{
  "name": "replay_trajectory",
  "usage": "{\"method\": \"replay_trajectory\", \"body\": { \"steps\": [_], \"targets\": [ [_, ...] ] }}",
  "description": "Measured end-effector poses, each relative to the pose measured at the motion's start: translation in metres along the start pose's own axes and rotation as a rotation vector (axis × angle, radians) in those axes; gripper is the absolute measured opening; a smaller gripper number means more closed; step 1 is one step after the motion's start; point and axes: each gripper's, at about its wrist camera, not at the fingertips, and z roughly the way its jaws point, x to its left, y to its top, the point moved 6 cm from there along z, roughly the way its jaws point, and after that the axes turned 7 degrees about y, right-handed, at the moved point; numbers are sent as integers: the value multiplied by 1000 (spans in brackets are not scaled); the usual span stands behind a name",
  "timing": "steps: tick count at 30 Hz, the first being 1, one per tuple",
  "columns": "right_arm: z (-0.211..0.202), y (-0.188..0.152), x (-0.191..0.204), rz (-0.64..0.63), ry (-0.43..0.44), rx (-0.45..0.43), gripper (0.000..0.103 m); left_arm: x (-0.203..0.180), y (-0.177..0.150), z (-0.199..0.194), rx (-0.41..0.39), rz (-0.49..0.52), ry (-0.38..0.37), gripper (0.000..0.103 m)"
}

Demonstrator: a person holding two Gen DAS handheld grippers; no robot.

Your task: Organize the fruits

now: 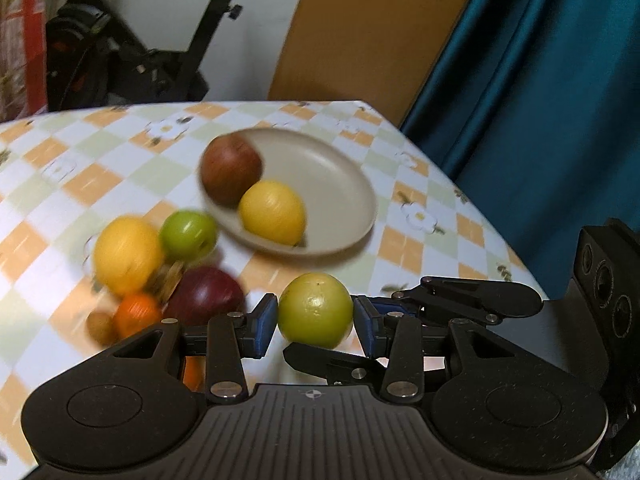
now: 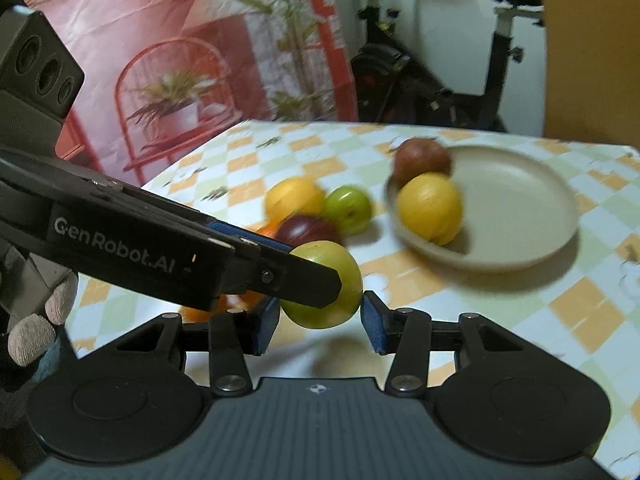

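Both grippers' fingers [image 1: 264,326] flank one yellow-green fruit [image 1: 315,310], touching its sides.

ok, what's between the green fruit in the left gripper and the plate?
Only bare tablecloth between the held green fruit and the plate. Both wrist views show it; the loose fruit pile sits off to the left.

"GenRobot.AI" on left gripper [image 2: 316,280] finger
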Motion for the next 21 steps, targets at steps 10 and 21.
{"method": "replay_trajectory", "body": {
  "steps": [10, 21],
  "targets": [
    [-9, 27, -57, 17, -105, -35, 48, -24, 50, 51, 18, 5, -54, 44],
    [7, 33, -100, 35, -167, 2, 48, -25, 63, 96, 85, 37, -26, 45]
  ]
}}
